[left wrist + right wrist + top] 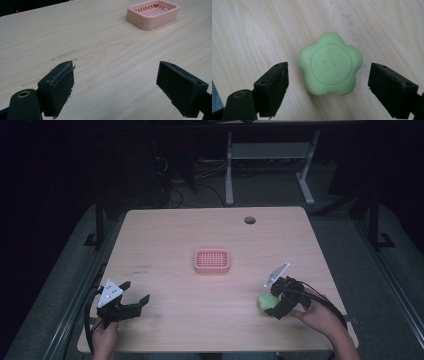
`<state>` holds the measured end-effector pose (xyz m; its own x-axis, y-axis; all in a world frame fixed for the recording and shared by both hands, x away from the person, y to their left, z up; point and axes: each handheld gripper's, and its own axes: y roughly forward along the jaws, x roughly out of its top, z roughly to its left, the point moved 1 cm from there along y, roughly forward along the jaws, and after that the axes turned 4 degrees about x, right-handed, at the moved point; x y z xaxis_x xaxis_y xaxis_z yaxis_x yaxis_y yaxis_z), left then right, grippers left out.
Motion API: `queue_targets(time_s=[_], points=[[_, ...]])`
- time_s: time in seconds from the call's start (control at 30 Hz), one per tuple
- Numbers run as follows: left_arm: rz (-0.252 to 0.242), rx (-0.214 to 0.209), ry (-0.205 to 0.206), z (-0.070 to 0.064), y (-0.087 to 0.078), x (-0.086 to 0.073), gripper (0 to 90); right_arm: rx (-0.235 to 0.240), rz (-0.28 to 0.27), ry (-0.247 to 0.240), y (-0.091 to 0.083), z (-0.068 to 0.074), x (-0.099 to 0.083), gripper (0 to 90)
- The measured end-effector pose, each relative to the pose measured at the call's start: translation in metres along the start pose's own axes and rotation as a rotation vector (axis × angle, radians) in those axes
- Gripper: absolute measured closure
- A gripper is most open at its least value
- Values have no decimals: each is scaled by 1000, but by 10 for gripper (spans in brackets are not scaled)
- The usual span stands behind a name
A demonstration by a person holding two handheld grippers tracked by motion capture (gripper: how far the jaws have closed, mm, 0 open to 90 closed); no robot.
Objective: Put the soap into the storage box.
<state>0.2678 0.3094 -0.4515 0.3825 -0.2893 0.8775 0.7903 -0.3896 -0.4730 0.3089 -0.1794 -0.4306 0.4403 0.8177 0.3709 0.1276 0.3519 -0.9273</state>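
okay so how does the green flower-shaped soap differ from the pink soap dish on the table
The green flower-shaped soap bar is solid, with five rounded lobes and raised lettering; the pink plastic soap dish is a rounded rectangle with an open grid floor. The soap lies near the table's front right, between the open jaws of the right gripper; the dish sits near the middle, with no gripper around it. In the high view the dish looks larger. Both rest flat on the light wooden table.
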Motion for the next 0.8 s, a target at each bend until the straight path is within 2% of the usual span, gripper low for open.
queue_targets(time_s=[0.37,0.6,0.8], points=[[-6,0,-5,0,0,0,142,3,75,-26,12,-4,10,158],[-7,1,-8,0,0,0,142,34,83,-18,20,-6,13,156],[-6,0,-8,0,0,0,142,41,99,-18,27,-7,14,159]])
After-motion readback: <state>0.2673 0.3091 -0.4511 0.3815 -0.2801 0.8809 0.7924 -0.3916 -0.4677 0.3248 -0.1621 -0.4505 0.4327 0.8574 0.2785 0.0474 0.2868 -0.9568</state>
